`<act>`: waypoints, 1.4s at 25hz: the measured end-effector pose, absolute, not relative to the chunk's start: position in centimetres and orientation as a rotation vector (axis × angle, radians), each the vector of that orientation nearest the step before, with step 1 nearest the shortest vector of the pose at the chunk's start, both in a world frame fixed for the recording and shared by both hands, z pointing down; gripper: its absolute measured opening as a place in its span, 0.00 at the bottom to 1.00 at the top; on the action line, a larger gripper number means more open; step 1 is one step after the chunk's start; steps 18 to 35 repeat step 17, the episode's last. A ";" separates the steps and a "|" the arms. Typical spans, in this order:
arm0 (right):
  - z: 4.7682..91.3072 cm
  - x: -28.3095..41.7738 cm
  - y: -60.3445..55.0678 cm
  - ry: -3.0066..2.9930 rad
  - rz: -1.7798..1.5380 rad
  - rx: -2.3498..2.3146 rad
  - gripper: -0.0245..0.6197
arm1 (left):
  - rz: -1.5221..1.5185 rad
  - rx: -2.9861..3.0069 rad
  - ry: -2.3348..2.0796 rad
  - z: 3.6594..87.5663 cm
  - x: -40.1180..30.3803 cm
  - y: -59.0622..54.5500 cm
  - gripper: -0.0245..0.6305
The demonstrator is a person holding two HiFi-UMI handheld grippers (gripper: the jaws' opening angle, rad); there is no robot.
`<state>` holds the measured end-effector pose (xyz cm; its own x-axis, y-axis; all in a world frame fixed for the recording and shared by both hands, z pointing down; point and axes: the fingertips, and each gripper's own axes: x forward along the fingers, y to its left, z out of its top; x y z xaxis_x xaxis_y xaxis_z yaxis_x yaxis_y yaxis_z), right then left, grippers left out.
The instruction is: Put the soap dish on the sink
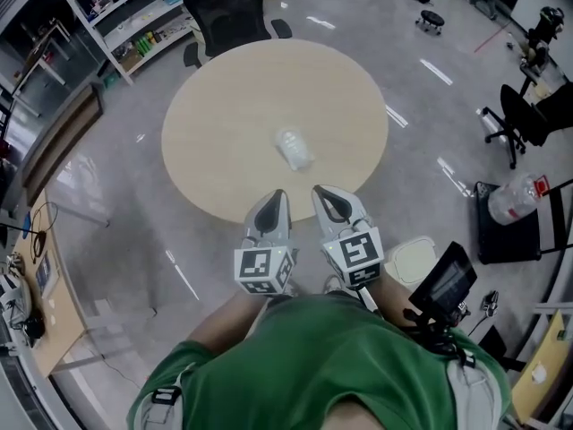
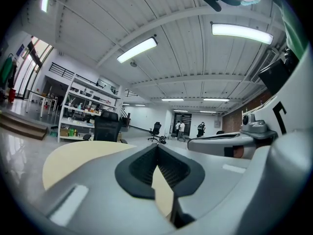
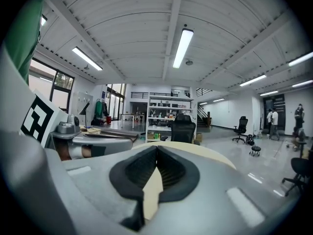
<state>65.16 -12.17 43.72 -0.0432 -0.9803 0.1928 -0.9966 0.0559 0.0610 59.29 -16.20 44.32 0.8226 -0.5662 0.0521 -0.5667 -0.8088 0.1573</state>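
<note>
Both claws are seen side by side over the near edge of the round table (image 1: 215, 124), held level and pointing across it. The left gripper (image 1: 280, 195) is clenched: in the left gripper view its dark ribbed pads (image 2: 168, 168) are pressed tip to tip, with only the pale tabletop showing through the gap below them and nothing caught between. The same is read on the right gripper (image 1: 319, 192), whose jaws are shut on nothing in its own view, the pads (image 3: 168, 168) meeting at a point above the tabletop. The two grippers are just beside each other without touching. The soap dish (image 1: 294, 149) is found near the middle of the table, a little toward its right edge and well apart from both claws; it is a small clear piece lying alone on the bare top, its shape too blurred to be made out. A black office chair (image 1: 228, 9) is parked at the table's far edge, and a shelving unit (image 1: 134, 16) is seen beyond the far left edge. The green shirt (image 1: 322, 365) of the person holding the grippers fills the bottom of the head view.
</note>
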 end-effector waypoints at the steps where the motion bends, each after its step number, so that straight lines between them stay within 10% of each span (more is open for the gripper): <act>1: 43.7 65.3 -12.1 -2.142 0.134 2.041 0.04 | 0.008 2.843 -0.883 44.3 59.5 -16.0 0.05; 35: 43.2 65.3 -12.5 -2.147 0.114 2.052 0.04 | 0.022 2.868 -0.834 44.2 60.1 -15.7 0.05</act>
